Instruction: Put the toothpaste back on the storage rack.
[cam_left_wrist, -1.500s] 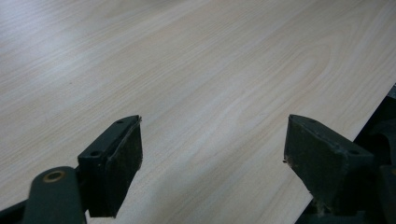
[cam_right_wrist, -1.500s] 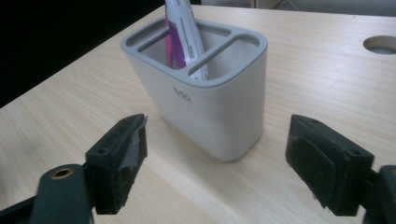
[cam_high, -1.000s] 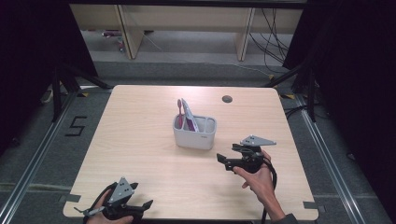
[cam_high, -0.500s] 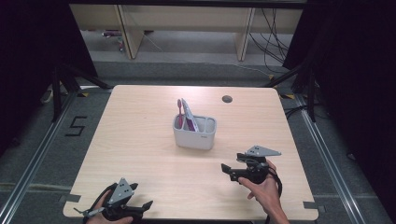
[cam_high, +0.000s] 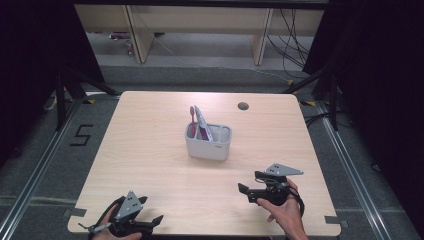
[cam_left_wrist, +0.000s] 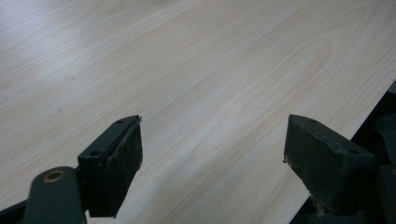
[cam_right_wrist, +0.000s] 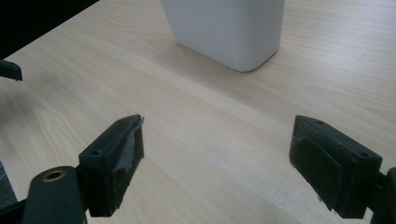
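Since the earlier frame, the right gripper (cam_high: 250, 190) is drawing back from the white plastic caddy (cam_high: 208, 141) toward the bench (cam_high: 150, 130) near edge, fingers wide open and empty. Left gripper (cam_high: 150, 222), also open and empty, is resting farther off. Caddy is standing mid-bench, holding an upright pink toothbrush (cam_high: 192, 120); right hand is nearer.

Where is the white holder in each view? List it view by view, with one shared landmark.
High view: white holder at table centre, toothbrush inside.
Left gripper view: not in it.
Right gripper view: holder's base at top centre.
Shared landmark: the pale wooden tabletop.
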